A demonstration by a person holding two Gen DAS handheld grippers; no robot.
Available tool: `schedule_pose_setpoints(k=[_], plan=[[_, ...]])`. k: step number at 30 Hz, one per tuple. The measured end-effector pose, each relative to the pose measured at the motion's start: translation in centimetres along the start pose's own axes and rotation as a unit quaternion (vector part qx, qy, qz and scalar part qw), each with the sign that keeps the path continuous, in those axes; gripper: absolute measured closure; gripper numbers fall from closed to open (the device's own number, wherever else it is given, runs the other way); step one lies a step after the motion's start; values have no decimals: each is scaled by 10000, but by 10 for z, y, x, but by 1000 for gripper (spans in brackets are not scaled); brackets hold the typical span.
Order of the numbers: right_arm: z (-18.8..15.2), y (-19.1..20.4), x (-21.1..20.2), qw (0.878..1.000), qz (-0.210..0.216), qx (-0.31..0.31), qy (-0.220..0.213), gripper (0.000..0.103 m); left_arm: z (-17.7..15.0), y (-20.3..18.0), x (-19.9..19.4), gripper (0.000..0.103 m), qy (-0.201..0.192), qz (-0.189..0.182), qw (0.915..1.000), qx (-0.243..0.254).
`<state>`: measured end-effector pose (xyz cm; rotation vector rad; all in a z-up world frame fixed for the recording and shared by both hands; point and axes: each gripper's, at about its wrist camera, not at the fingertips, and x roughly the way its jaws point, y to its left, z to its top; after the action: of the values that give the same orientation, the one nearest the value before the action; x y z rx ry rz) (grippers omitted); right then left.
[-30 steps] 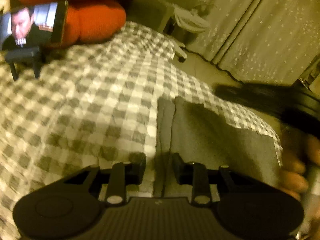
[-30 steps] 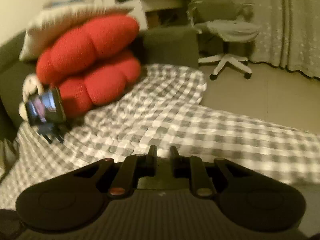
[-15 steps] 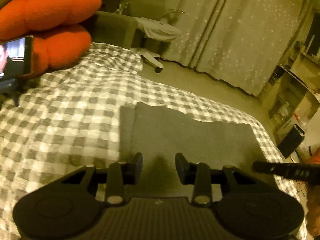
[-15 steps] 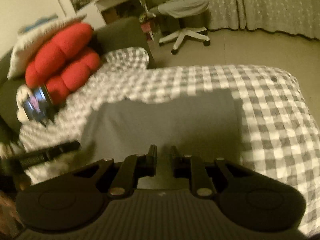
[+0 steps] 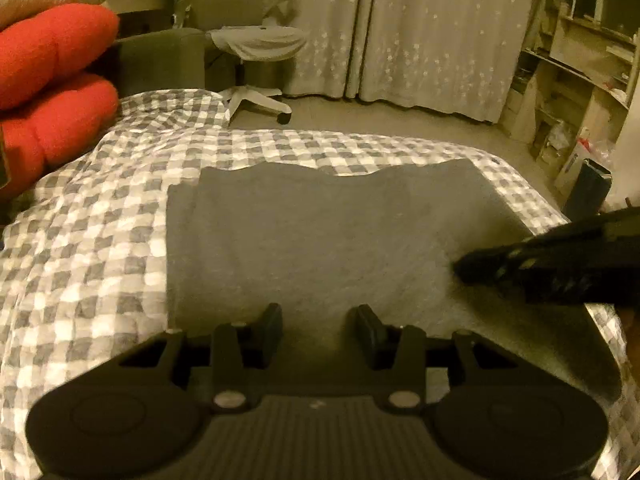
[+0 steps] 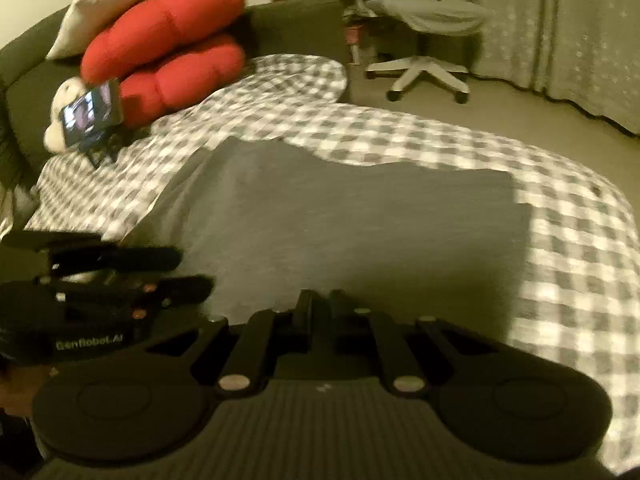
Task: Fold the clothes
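A dark grey garment (image 5: 320,232) lies folded and flat on the checked bedspread (image 5: 88,248), and every place here is told from this garment. The left tongs (image 5: 319,322) hang over its near edge with their two fingers clearly apart and nothing between them. The right tongs (image 6: 320,312) are over the near edge too, with fingers almost together; only a narrow gap shows, and I cannot see any cloth in it. In the left wrist view the right tongs come in from the right side, above the near right corner of the garment. Beyond the far left corner stand red cushions (image 6: 168,48) with a phone (image 6: 91,114) on a small stand before them. Behind the far edge, on the floor, is a white office chair (image 6: 424,36) in front of pale curtains (image 5: 432,32).
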<state>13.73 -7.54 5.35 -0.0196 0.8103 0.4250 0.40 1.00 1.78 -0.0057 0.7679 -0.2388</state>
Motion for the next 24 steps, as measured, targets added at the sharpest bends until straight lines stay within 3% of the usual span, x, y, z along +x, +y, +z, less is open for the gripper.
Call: schedule_pose_setpoints(k=[1,4,8,10,11,24], plan=[[0,-4,-6,10000,-21,63,-67,83,0,1,0,61,11,-7,10000,-27],[-5,-20,-13,9998,-81,198,-35,83,1,5,-2,61,50,-60,9998,-175],[-11,-39,-14,9987,-279,410,80,90,2,9,-3,61,81,-100,9995,-304],[-11,-45,-19,9981,-296,542,-3,89,2,8,-6,61,30,-52,9996,-280],[-11,-45,-23,9979,-315,563,-61,83,2,8,-7,62,-6,-20,9997,-262],[-11,10,-17,9991,302,-281,65,82,3,2,-2,62,-143,-100,9998,-137]])
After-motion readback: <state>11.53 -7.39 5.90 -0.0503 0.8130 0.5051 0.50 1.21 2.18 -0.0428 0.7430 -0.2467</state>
